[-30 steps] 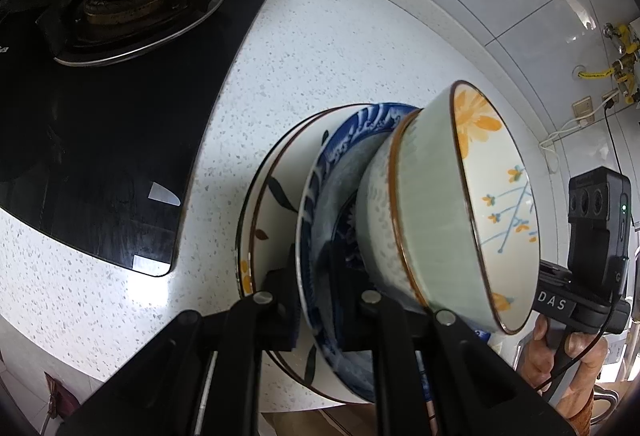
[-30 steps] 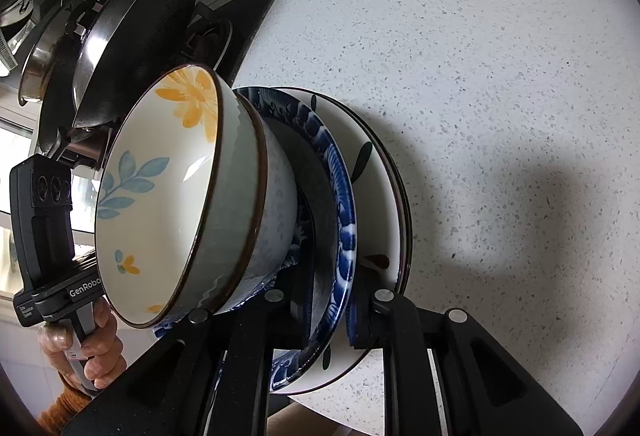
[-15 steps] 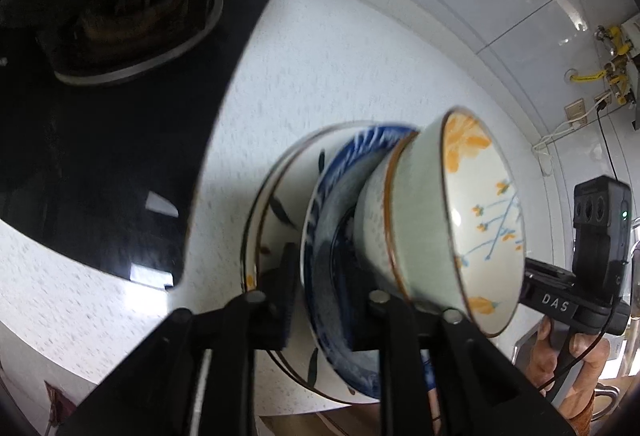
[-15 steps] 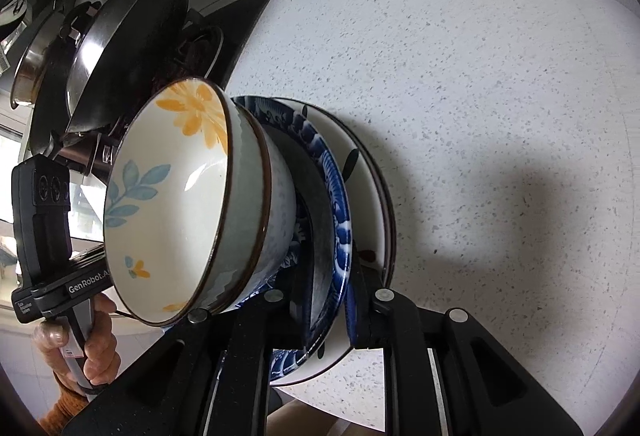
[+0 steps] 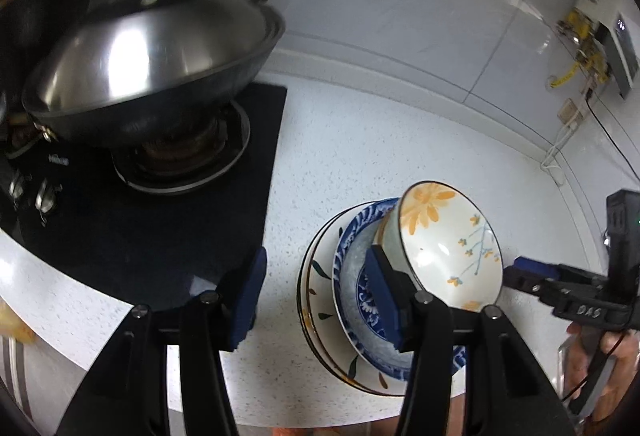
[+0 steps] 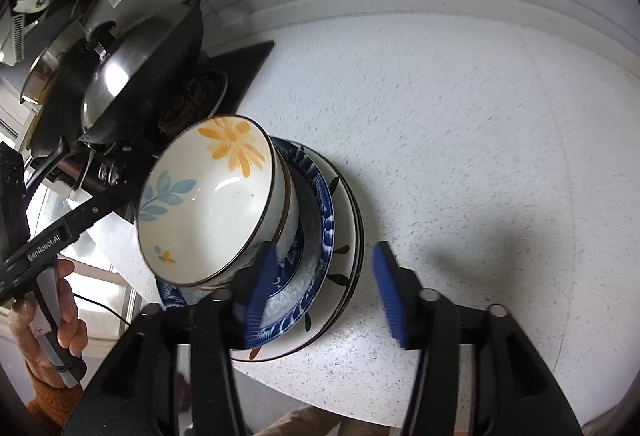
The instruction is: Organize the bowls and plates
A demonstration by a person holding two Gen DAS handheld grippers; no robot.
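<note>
A stack rests on the white speckled counter (image 6: 460, 139): white leaf-pattern plates (image 5: 316, 276) (image 6: 348, 236) at the bottom, a blue patterned plate (image 5: 352, 260) (image 6: 316, 203) on them, and a cream bowl with an orange flower (image 5: 448, 244) (image 6: 208, 199) on top. My left gripper (image 5: 316, 296) is open and empty, its jaws wide, just left of the stack. My right gripper (image 6: 324, 292) is open and empty, its jaws spread over the stack's right rim. Neither holds anything.
A black gas hob (image 5: 160, 220) lies left of the stack with a lidded wok (image 5: 152, 67) (image 6: 140, 75) on its burner. The counter's front edge runs just below the stack. Tiled wall behind; a socket and cables (image 5: 572, 75) at right.
Both grippers were shut on the blue plate's rim, holding the stack. Now both have opened and drawn back, and the stack stays on the counter.
</note>
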